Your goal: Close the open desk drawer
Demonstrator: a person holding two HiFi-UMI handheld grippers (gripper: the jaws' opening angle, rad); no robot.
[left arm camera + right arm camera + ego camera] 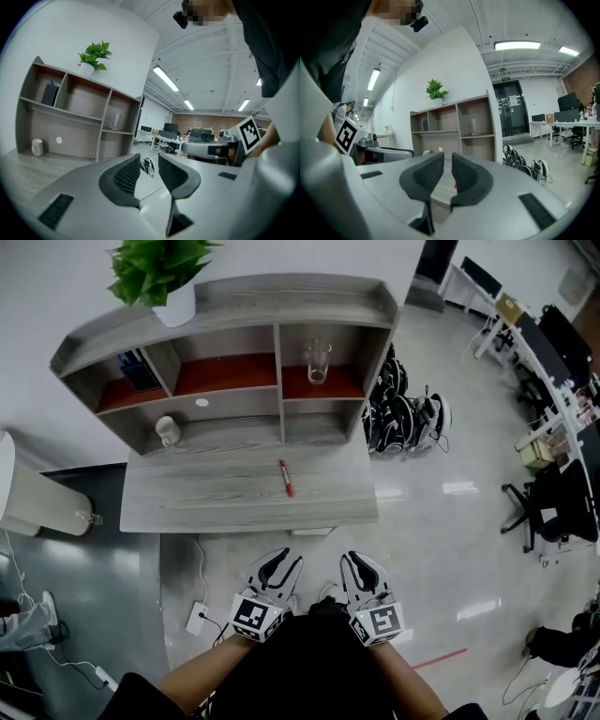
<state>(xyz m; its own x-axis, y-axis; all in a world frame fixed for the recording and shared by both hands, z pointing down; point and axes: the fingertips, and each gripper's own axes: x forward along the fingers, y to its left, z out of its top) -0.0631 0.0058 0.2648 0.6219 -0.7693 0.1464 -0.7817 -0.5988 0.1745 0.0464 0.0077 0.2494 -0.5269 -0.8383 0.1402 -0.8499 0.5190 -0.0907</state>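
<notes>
Table [234,493] with shelf unit [225,301] along its back edge: seen whole only in the head view. Drawer [312,532]: a narrow pale strip under the table's front edge, right of middle. Neither gripper view shows it. Left tongs [281,563] and right tongs [361,563] sit side by side off the front edge, clear of the drawer, tips toward it. The gripper views give the jaws: left apart, right narrowly apart, both empty. Red pen [285,478] lies on the table, right of middle.
</notes>
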